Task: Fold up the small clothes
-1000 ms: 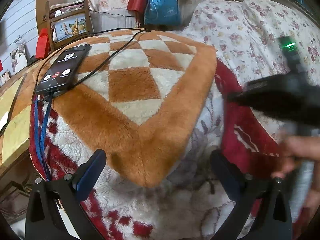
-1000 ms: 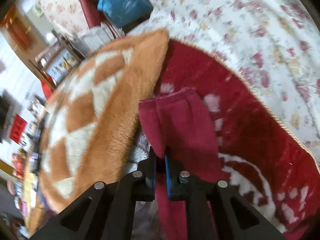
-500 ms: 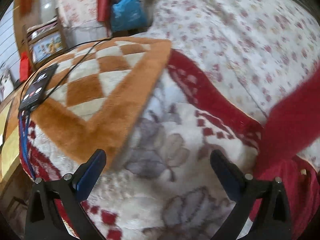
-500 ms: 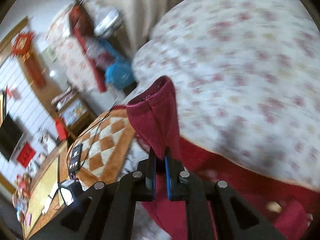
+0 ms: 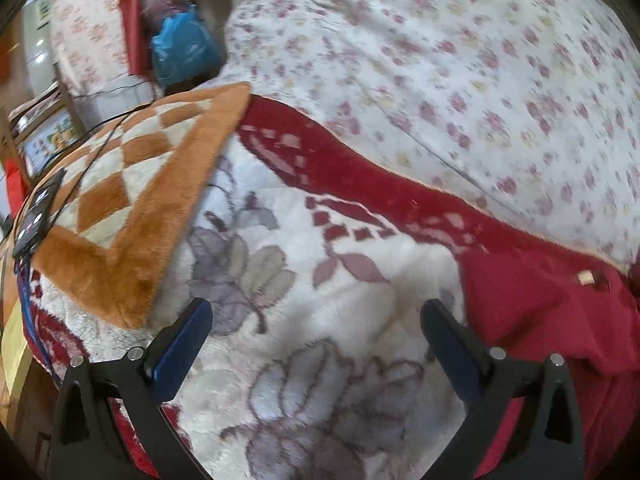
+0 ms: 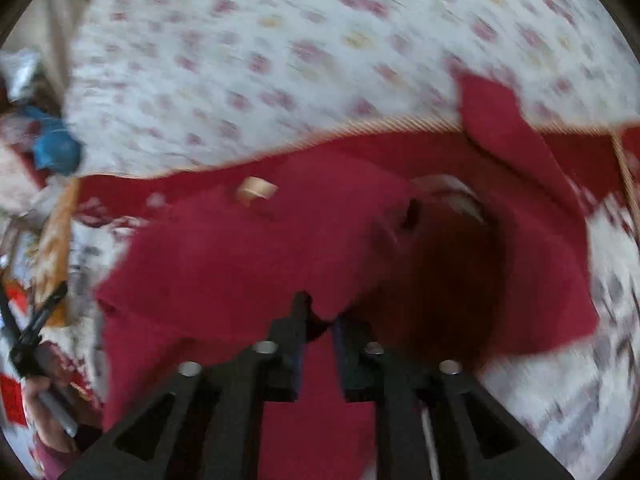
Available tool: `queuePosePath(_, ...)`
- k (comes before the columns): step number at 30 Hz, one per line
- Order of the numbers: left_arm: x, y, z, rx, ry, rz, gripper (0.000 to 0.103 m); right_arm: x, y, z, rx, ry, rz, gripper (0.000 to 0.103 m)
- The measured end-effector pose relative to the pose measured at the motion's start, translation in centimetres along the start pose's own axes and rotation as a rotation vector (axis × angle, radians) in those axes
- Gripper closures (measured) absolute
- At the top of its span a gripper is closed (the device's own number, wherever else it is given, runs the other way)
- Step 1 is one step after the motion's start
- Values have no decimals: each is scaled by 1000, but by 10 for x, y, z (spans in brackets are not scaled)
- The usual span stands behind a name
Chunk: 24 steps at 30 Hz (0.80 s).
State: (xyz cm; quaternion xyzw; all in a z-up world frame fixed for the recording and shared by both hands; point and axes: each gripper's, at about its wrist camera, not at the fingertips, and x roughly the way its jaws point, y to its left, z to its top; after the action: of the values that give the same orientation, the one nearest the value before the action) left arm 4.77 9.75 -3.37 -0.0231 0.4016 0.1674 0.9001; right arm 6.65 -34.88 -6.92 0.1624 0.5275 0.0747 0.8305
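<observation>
The red garment (image 6: pixel 248 264) lies heaped on the patterned blanket (image 5: pixel 340 264), filling the centre of the right wrist view and running toward the upper right. Its near edge sits between the jaws of the right gripper (image 6: pixel 318 328), which have just been parting. The left gripper (image 5: pixel 316 344), spread wide and empty, has the cloth only at its lower right, so the right hand is nearer.

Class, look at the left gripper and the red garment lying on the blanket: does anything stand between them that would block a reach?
Nothing visible does. The left gripper hangs open over bare floral blanket, and the red garment lies just beside its right-hand finger.
</observation>
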Motion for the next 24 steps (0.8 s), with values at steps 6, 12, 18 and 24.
queuePosePath(6,-5,-9,-6,27,33,-139,0,-30,84,11,-211,-84,115,43)
queuePosePath(12,-6,-19,-23,88,96,-266,0,55,229,39,-495,48,283,43)
queuePosePath(18,14,-25,-36,182,154,-158,0,141,274,29,-611,184,128,60)
queuePosePath(24,18,-10,-35,162,165,-131,0,104,234,-27,-728,93,115,49)
